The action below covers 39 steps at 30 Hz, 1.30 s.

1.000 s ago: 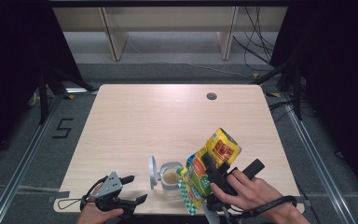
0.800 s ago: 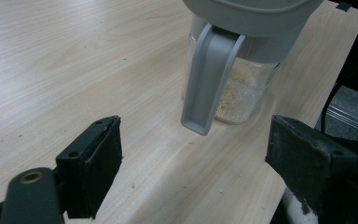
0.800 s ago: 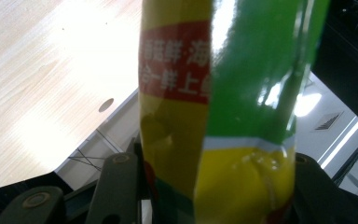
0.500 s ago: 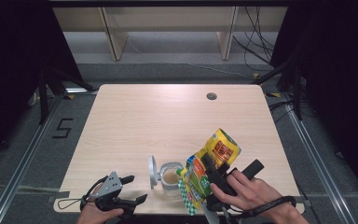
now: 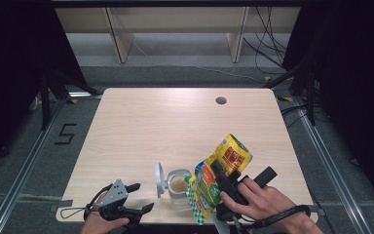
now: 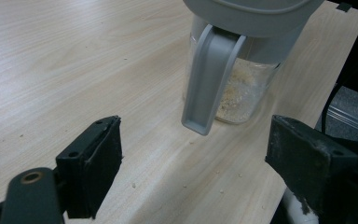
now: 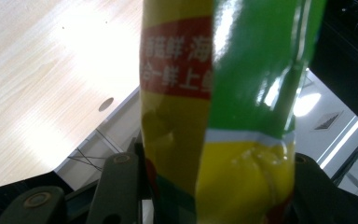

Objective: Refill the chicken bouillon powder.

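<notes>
The right gripper has its fingers clamped on the yellow-and-green bag, tilted with its lower end over the open glass jar at the near edge of the table. Pale crumbs sit in the jar's bottom, its grey lid flipped up on the left side. The left gripper waits near the jar, fingers wide apart, gripping nothing
</notes>
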### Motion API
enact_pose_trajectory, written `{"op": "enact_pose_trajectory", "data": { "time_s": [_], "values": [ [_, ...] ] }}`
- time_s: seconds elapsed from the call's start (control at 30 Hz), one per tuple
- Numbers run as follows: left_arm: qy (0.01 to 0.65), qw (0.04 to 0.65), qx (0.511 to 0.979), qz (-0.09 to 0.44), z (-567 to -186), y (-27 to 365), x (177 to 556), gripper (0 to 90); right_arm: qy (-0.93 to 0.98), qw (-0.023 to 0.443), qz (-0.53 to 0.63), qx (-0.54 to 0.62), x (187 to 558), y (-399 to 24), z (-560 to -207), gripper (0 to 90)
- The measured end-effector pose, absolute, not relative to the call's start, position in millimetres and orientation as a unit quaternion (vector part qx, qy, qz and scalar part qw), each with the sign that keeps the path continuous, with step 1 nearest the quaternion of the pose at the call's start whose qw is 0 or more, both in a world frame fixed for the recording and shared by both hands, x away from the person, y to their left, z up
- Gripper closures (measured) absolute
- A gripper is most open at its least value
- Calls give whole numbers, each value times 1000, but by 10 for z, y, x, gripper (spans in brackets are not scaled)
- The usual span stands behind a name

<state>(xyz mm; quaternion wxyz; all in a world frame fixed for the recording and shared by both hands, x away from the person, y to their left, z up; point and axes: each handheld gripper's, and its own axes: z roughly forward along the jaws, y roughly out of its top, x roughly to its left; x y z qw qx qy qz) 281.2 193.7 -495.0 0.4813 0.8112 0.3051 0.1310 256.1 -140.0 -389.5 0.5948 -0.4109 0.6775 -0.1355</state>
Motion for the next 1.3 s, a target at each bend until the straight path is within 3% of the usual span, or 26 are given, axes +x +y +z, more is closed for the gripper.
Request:
{"op": "enact_pose_trajectory", "data": {
  "time_s": [1.3],
  "values": [
    [310, 488, 806, 127, -4960, 1931, 2815, 178, 680, 595, -120, -410, 2542, -1404, -3933, 592]
  ]
}}
